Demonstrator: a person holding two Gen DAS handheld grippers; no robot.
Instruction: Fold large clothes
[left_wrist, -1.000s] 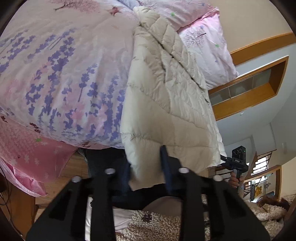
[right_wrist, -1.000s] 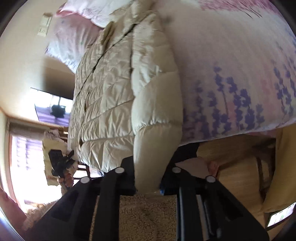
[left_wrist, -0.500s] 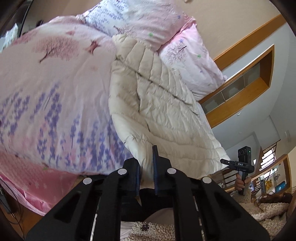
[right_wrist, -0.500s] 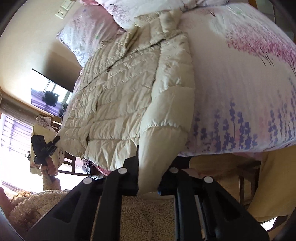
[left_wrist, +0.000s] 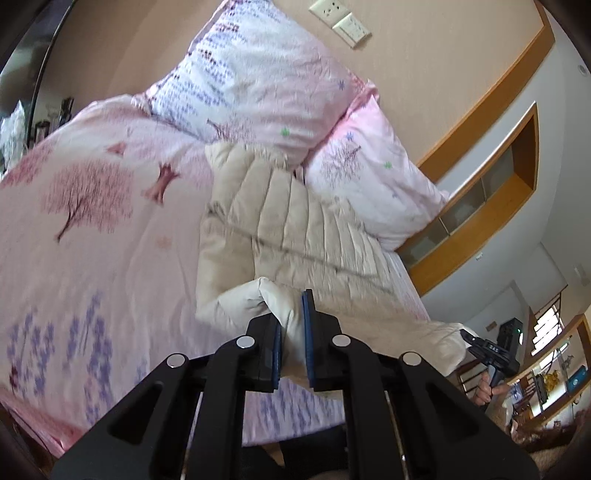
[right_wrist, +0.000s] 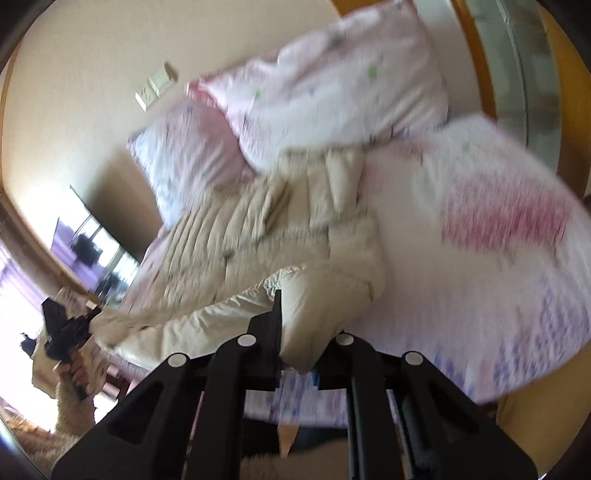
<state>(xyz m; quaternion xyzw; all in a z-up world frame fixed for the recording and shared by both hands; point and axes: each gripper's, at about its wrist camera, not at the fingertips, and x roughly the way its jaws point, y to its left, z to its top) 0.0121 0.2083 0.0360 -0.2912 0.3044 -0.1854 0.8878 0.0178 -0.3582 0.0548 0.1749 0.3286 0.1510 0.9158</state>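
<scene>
The big cream puffy quilted jacket (left_wrist: 295, 236) lies spread on the bed with the pink flowered cover (left_wrist: 92, 221), its collar up by the two pillows. The left gripper (left_wrist: 291, 341) has its fingers clamped on one bottom corner of the jacket. The right gripper (right_wrist: 295, 332) pinches the other bottom corner.

To fold well, I think both hands should lift together, keep the hem straight and level, and lay it on the collar.

No writing can be read for sure.
</scene>
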